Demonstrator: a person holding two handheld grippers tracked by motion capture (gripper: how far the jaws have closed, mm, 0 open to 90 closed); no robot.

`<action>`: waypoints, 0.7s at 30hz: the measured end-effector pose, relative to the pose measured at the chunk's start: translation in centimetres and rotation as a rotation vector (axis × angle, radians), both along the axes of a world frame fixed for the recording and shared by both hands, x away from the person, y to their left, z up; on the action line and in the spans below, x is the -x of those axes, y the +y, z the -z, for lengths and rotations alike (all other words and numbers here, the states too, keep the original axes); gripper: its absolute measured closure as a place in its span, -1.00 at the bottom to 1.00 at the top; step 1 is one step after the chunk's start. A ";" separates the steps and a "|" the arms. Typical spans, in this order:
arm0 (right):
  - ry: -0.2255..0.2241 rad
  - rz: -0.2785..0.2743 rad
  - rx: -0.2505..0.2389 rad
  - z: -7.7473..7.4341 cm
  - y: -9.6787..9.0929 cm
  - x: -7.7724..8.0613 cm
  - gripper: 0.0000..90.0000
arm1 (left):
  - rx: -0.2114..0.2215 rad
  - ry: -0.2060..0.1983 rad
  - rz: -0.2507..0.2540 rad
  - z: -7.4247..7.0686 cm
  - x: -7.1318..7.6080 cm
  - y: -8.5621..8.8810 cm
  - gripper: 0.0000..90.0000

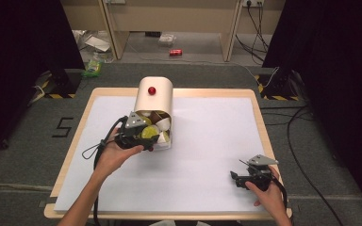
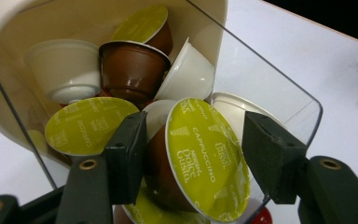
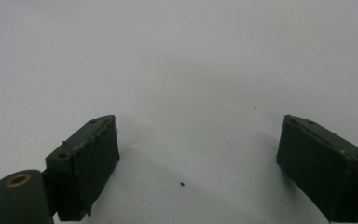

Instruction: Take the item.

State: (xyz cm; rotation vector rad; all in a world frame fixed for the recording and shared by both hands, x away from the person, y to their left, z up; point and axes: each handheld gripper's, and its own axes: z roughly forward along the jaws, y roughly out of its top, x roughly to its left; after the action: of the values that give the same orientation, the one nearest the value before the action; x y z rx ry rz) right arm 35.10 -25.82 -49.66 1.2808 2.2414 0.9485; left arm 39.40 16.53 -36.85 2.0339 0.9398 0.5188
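Your left hand-held gripper (image 2: 193, 158) is clamped on a green-lidded coffee capsule (image 2: 205, 161) at the mouth of the cream dispenser (image 1: 154, 96), which holds more brown, white and green capsules (image 2: 135, 70). Your right hand-held gripper (image 3: 198, 163) hangs with jaws apart over the white desk (image 1: 207, 155). A red can (image 1: 175, 52) lies on the floor beyond.

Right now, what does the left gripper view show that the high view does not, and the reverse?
Left gripper view alone: the word CAPPUCCINO on the green-lidded capsule between the left gripper pads, and the dispenser's clear front panel. High view alone: the red knob on the dispenser, the right gripper open over the white sheet, the floor beyond. Both: the left gripper shut on a capsule at the dispenser's mouth.
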 end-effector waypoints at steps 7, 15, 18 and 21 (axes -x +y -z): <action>0.000 0.000 0.000 0.0 0.0 0.0 -0.71 | 0.018 -0.017 -0.006 -0.7 0.2 0.3 -0.08; -0.001 0.001 0.000 0.0 0.0 0.0 -0.71 | 0.036 -0.044 -0.014 -2.0 0.8 1.4 -0.08; -0.001 0.001 0.000 0.0 0.0 0.0 -0.71 | 0.039 -0.049 -0.023 -2.3 1.0 2.0 -0.08; 0.000 0.000 0.000 0.0 0.0 0.0 -0.71 | 0.044 -0.053 -0.036 -2.4 1.0 2.7 -0.08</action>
State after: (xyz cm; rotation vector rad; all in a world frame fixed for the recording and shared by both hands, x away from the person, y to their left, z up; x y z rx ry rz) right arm 35.10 -25.82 -49.66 1.2806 2.2414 0.9482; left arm 38.36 19.18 -34.45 1.9583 0.9493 0.5638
